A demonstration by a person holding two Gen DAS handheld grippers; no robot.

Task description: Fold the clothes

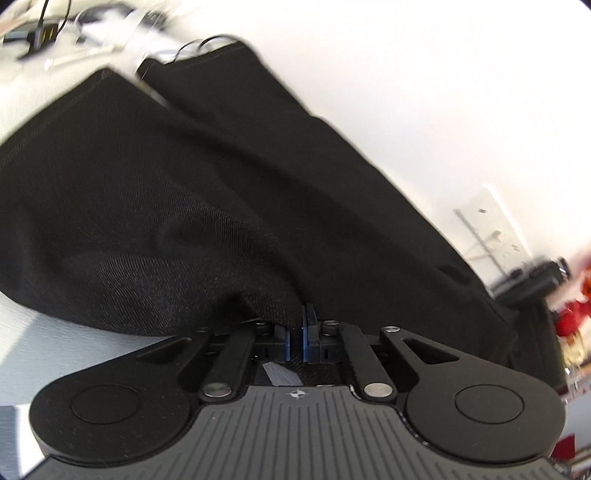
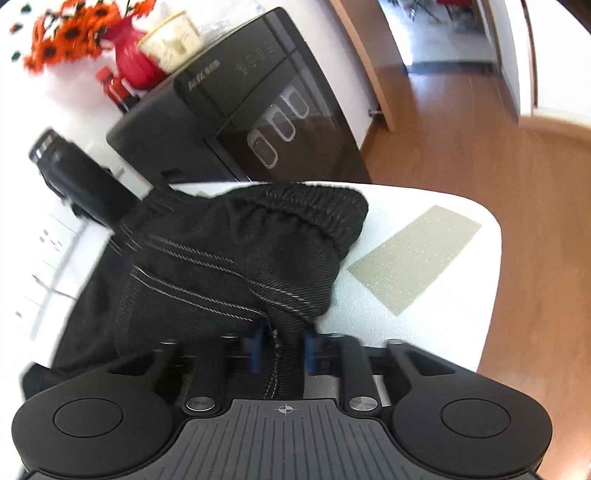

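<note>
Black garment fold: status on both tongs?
Left tongs shut on black garment. Right tongs shut on its seam near the elastic waistband. Garment partly on white table; grey patch beside it, clear.

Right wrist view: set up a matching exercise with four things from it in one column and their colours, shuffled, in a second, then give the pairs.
Things:
1. garment clamped in the right gripper
2. vase
3. flowers
4. table

Colours:
A. orange
B. white
C. black
D. red

Pairs: 1-C, 2-D, 3-A, 4-B
</note>
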